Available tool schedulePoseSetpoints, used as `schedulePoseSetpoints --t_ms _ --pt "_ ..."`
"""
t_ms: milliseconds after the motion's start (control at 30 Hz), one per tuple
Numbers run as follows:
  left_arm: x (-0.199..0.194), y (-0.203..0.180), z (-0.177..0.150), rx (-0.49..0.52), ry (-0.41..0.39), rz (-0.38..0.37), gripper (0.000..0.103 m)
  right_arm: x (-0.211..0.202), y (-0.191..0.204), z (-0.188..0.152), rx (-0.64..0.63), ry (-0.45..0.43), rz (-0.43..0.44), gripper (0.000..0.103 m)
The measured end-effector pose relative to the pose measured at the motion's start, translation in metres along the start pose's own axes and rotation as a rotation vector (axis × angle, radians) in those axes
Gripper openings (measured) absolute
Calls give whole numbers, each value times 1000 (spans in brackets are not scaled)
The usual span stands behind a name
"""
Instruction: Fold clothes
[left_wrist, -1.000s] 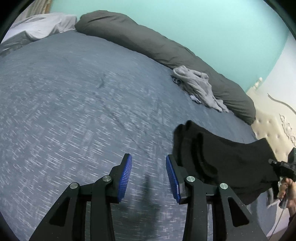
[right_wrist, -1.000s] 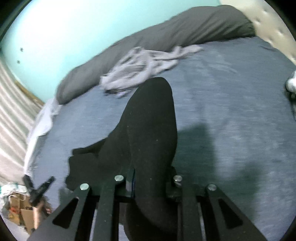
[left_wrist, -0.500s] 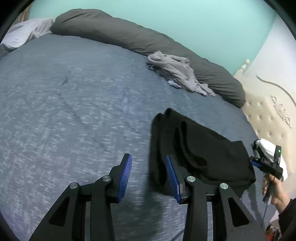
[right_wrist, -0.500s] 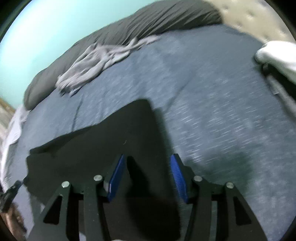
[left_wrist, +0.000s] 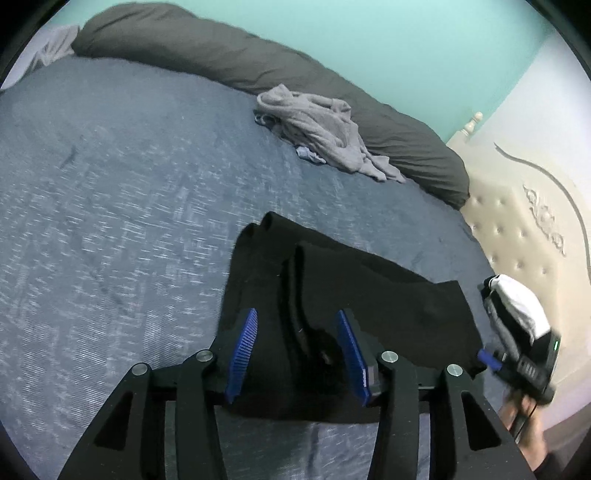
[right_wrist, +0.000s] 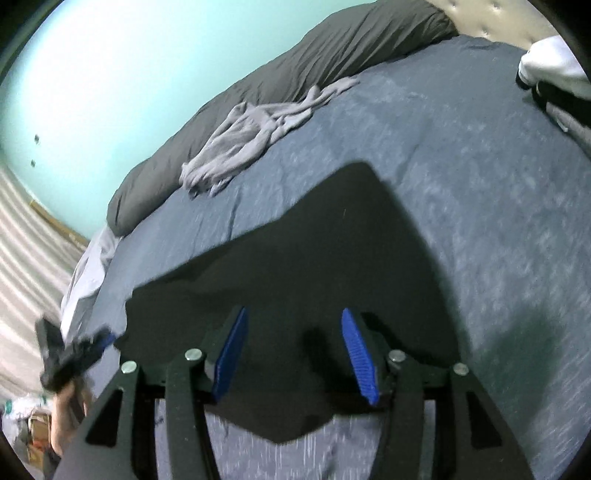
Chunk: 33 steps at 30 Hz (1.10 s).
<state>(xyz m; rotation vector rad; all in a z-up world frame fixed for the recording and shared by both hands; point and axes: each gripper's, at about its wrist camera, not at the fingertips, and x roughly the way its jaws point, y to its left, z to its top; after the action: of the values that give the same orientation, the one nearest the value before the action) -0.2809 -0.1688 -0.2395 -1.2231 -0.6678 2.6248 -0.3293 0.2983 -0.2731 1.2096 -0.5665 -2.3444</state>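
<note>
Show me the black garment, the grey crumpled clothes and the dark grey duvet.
black garment (left_wrist: 388, 295), left wrist view, flat upper panel.
grey crumpled clothes (left_wrist: 317, 125), left wrist view, middle of heap.
dark grey duvet (right_wrist: 332, 48), right wrist view, roll's middle.

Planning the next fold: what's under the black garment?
The black garment lies flat on the blue-grey bedspread, which shows all around it. Anything directly beneath is covered. Both tongs hover open above it.

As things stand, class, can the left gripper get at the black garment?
Probably yes. The left gripper is open right over the black garment, which lies flat on the bed, and nothing sits between them. The grey clothes lie far off.
</note>
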Motion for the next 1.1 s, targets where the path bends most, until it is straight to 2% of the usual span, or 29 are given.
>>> schedulePoseSetpoints --t_ms 167,333,433,533,633,833,1000,1100 --pt "26 -5 18 -31 51 4 49 -7 -11 -22 22 -5 57 55" --pt "47 -10 32 -52 93 14 46 -6 -19 -22 42 -13 97 55" --pt "50 -19 33 -17 95 14 16 -6 -19 -25 31 -22 107 56" --pt "48 -26 33 16 96 9 8 -4 -22 -26 35 -15 114 56" --pt "34 -26 32 24 62 34 6 -6 -25 -25 62 -21 138 56" --pt "29 4 24 -80 65 40 6 -6 -21 -26 48 -21 130 56" --pt "46 5 22 -63 92 68 8 -5 -24 -26 51 -21 138 56" --pt "38 -4 24 -35 72 85 14 -5 -24 -26 52 -21 140 56"
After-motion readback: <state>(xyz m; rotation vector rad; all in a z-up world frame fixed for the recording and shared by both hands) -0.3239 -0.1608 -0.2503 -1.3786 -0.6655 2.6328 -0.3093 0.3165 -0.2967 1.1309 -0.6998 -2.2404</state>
